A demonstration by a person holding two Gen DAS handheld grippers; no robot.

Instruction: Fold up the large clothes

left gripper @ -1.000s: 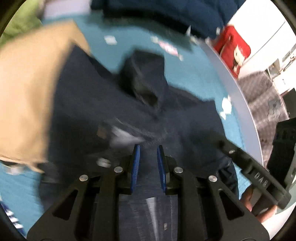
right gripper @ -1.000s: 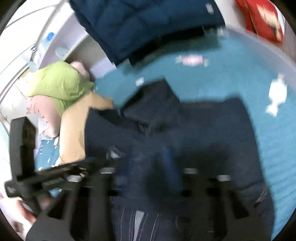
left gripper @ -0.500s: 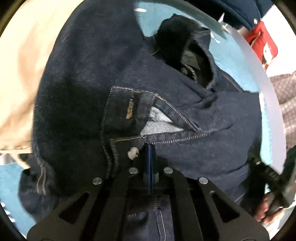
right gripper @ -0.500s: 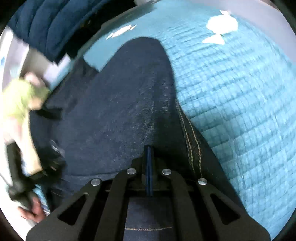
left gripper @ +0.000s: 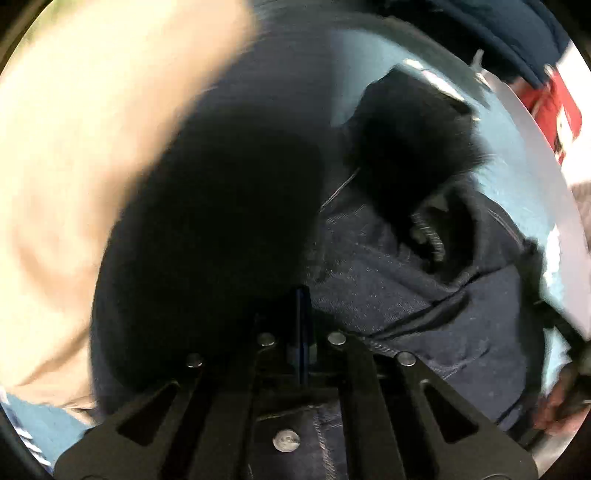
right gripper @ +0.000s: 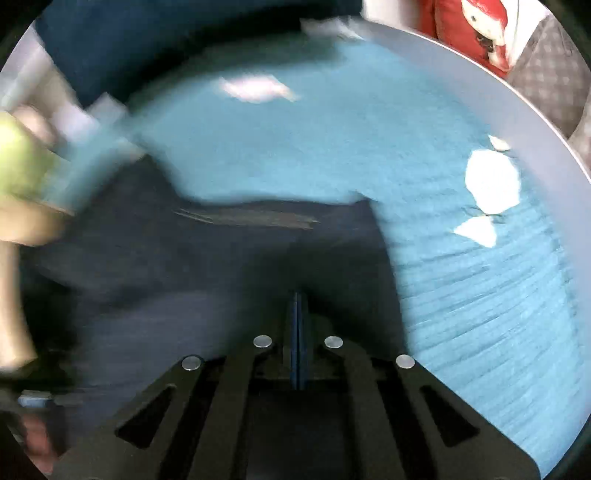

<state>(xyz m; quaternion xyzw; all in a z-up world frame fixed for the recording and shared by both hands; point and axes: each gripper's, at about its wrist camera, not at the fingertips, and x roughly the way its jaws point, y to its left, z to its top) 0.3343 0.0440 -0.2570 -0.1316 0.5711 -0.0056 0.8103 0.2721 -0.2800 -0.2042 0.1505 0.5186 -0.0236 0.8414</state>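
Observation:
Dark blue denim jeans (left gripper: 388, 295) lie crumpled on the teal quilted bed cover (left gripper: 343, 74). In the left wrist view my left gripper (left gripper: 303, 293) is shut on the denim. Its blue pads are pressed together, and cloth with a metal button (left gripper: 286, 439) runs under the fingers. In the right wrist view my right gripper (right gripper: 298, 297) is also shut, holding the jeans (right gripper: 166, 258) near their right edge, beside the bare cover (right gripper: 480, 295). Both views are blurred by motion.
A tan garment (left gripper: 74, 184) lies left of the jeans. A dark blue duvet (right gripper: 166, 37) covers the bed's far end, and a red cushion (right gripper: 469, 33) sits past the grey bed edge (right gripper: 517, 96). A green pillow (right gripper: 14, 166) is at the far left. A hand (left gripper: 554, 410) shows at lower right.
A second ago both grippers were open over the denim; half a second ago and now both are shut on it. Both have dropped closer to the cloth, and the right view swung toward the teal cover.

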